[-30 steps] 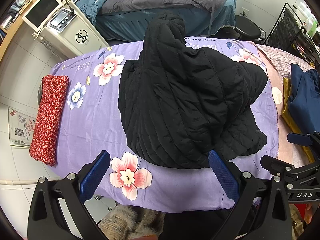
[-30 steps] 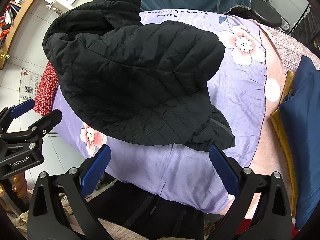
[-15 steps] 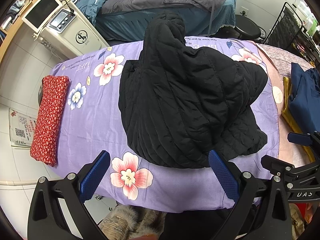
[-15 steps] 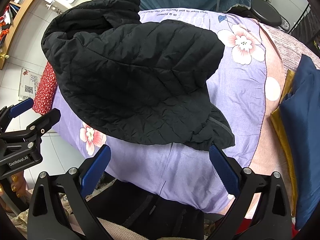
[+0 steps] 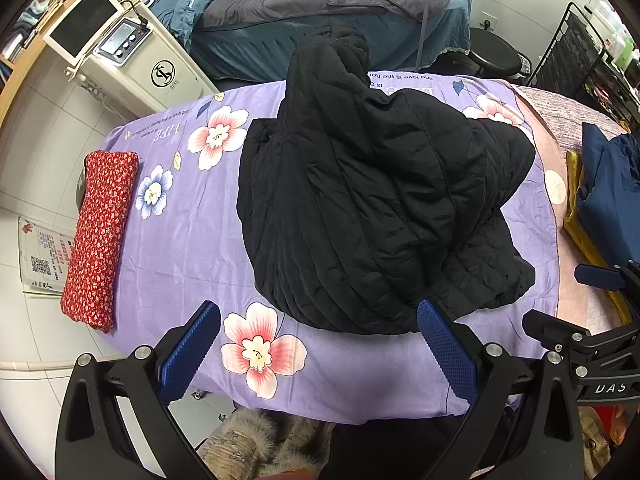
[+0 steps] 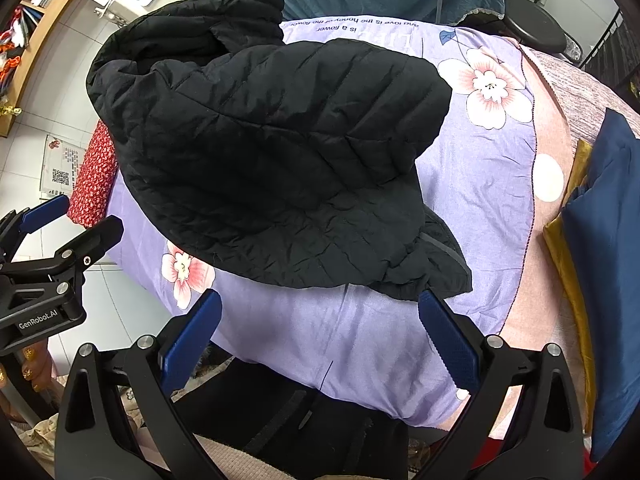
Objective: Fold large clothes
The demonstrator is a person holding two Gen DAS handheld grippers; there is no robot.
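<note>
A big black puffy jacket (image 5: 372,208) lies bunched in the middle of the frame on a purple flower sheet (image 5: 192,240). Its sleeves are tucked out of sight. The left gripper (image 5: 316,344) and right gripper (image 6: 318,332) both gape wide, holding nothing, low in the frame.

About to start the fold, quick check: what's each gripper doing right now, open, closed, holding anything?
Left gripper: open, holding nothing, above the near hem of the black quilted jacket.
Right gripper: open, holding nothing.
</note>
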